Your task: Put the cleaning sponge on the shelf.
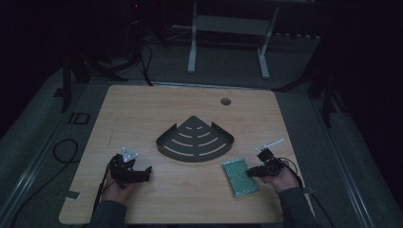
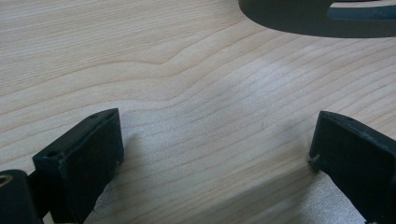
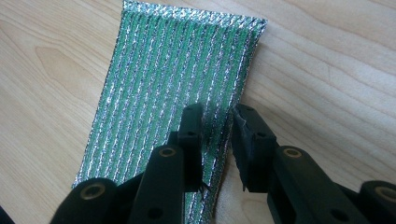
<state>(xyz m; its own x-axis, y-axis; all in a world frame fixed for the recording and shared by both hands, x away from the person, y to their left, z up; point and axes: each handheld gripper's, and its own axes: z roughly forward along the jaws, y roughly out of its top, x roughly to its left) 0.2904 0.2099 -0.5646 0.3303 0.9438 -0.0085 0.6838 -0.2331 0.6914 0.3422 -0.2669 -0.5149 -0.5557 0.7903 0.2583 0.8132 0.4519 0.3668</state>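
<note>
the green and silver scouring pad (image 1: 240, 177) lies flat on the wooden worktop (image 1: 142, 114), toward the near right side, just in front of and to the right of the dark fan-shaped slotted rack (image 1: 195, 140) that sits mid-worktop. the right claw (image 3: 217, 126) hovers low over one long edge of the pad, its jaws a little apart with a strip of the pad's edge showing in the gap between them; the pads do not look to press on it, so i read this claw as released, not yet gripping. in the high view the right claw (image 1: 254, 172) sits touching or just beside the pad's right edge, held in the person's right hand (image 1: 280, 179). the left claw (image 2: 215, 154) is spread wide over bare wood with nothing between its jaws, the rack's rim near the top of its view; in the high view the left claw (image 1: 135, 172) rests well apart from the pad. the pad looks light, thin and soft, a woven metallic mesh that will likely flex and droop when lifted by one side, and its ribbed surface should give decent grip rather than slip. it seems sturdy, not fragile. taking it at the long edge, near the middle of its length, seems the best hold, with the lower jaw slid under the edge so the pinch catches the whole thickness.
</note>
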